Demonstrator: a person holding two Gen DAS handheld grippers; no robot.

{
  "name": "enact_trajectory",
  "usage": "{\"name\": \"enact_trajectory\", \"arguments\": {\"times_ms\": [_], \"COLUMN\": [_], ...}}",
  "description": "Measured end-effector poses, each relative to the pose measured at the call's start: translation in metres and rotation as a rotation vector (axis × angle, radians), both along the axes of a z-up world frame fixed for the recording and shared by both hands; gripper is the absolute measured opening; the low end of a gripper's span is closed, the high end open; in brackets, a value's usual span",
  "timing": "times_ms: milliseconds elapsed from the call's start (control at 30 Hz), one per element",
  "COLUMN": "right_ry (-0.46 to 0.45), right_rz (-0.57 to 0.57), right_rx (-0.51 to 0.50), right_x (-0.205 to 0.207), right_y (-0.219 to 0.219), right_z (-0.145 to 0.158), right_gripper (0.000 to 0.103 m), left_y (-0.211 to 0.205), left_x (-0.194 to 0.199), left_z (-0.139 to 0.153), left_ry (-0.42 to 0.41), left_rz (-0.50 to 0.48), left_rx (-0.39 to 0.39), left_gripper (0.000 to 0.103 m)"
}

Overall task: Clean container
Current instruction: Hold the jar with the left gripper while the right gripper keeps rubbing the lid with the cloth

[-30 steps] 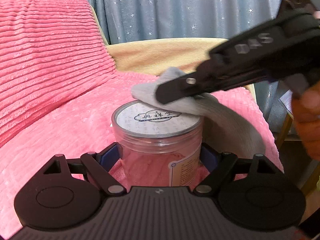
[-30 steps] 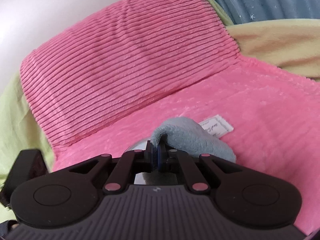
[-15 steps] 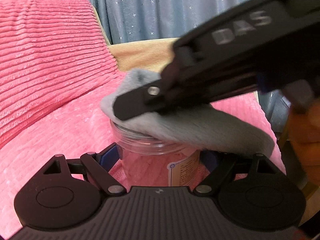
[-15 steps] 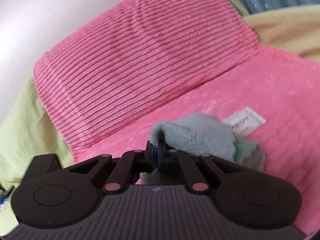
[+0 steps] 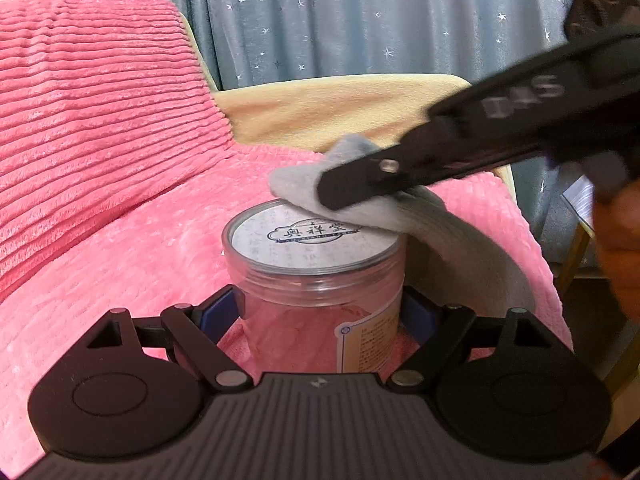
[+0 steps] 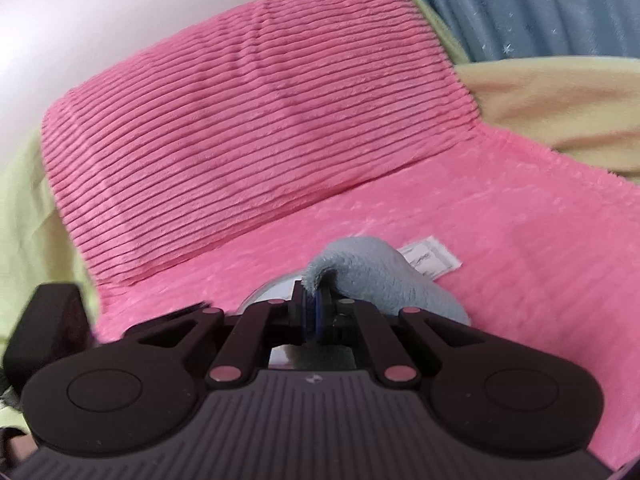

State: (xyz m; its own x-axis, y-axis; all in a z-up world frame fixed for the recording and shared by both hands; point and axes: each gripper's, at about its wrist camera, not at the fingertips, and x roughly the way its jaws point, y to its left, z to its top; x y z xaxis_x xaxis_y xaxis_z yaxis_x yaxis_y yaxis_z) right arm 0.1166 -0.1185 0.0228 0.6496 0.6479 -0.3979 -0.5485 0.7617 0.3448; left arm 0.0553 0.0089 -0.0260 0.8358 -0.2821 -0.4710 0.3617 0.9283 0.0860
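Observation:
A clear plastic jar (image 5: 320, 300) with a white printed lid (image 5: 308, 244) stands upright on the pink plush cover. My left gripper (image 5: 322, 312) is shut on the jar's body, one blue pad on each side. A grey cloth (image 5: 360, 200) lies over the lid's far right edge and hangs down behind the jar. My right gripper (image 6: 316, 308) is shut on the grey cloth (image 6: 372, 276), and it reaches in from the upper right in the left wrist view. Only a sliver of the lid (image 6: 268, 296) shows below the cloth in the right wrist view.
A pink ribbed cushion (image 5: 92, 112) rises at the left and a yellow blanket (image 5: 340, 108) lies behind. A blue starred curtain (image 5: 380, 16) hangs at the back. A white fabric tag (image 6: 432, 258) lies on the cover. A person's hand (image 5: 620, 248) is at the right edge.
The right gripper swept the cloth left across the lid, covering it half a second ago, then drew back right. The printed lid top shows again. The left gripper and jar held still.

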Motion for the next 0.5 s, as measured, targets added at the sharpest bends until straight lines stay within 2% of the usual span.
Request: {"name": "enact_trajectory", "arguments": {"times_ms": [500], "right_ry": [-0.024], "right_rz": [0.011], "right_rx": [-0.04], "right_x": [-0.0036], "right_y": [0.0062], "right_z": [0.0023], "right_gripper": [0.001], "left_y": [0.0019], "left_x": [-0.0037], "left_z": [-0.0015], "left_ry": [-0.001], "left_rz": [-0.001], "left_rx": [0.002], "left_gripper": [0.085]}}
